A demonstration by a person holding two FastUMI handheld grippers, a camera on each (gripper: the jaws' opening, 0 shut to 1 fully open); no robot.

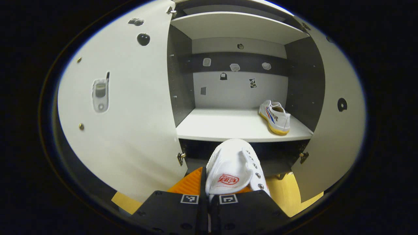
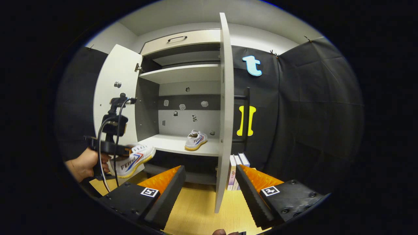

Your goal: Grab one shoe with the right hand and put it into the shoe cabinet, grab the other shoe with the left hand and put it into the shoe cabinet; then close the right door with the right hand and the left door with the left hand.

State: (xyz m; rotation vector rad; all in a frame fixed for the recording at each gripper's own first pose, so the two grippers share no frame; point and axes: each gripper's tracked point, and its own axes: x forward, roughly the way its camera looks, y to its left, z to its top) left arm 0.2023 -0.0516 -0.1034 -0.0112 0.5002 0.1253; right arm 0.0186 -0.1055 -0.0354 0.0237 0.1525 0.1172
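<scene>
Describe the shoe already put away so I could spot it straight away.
Find the open shoe cabinet and its wide lower shelf. The white shoe sits at the shelf's right end, by the dark side wall. Unlike the other shoe, pinched in the left claw, nothing holds it.

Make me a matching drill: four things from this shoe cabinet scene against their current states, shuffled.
Things:
1. shoe on shelf
2. second shoe
3. right gripper
4. right door

States:
A. open, holding nothing
B. clamped in the left gripper, outside the cabinet
C. swung open, edge-on in the right gripper view
D. resting inside the cabinet, at the right

Pairs: 1-D, 2-B, 3-A, 4-C
</scene>
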